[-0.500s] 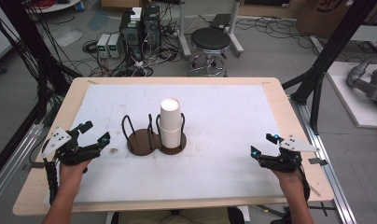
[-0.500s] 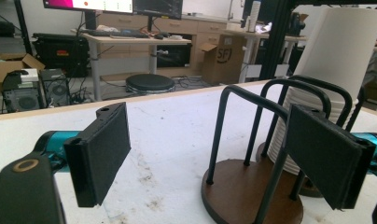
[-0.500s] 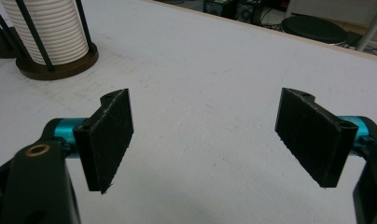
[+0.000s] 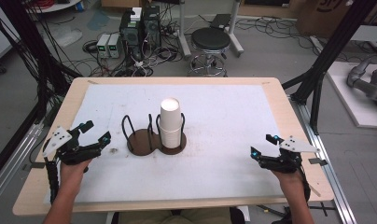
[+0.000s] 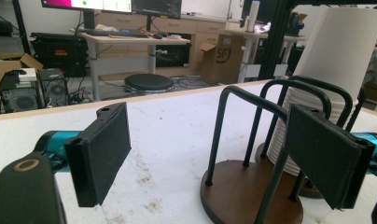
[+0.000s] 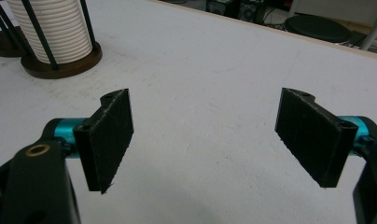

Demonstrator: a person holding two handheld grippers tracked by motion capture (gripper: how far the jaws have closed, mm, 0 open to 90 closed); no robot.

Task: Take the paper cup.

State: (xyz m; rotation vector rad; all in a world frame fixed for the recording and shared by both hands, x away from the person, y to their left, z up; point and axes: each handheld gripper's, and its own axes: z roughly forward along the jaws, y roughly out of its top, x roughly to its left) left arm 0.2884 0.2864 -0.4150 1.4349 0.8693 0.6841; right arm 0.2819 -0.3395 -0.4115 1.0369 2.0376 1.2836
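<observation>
Both grippers, left gripper (image 4: 94,131) and right gripper (image 4: 264,145), hover wide apart and empty over the white-covered surface (image 4: 224,116). Between them stands a stack of white paper cups (image 4: 171,122) in a dark two-ring wire holder (image 4: 149,137). A cardboard box (image 5: 220,58) behind reads "SF".

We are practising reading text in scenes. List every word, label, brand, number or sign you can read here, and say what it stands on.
"SF": on the cardboard box under the desk, left gripper view.
Partial dark print on the cardboard box at the top right, high view: cut off, unreadable.
Monitor display: too blurred to read.
Cups, holder, grippers: no text.
</observation>
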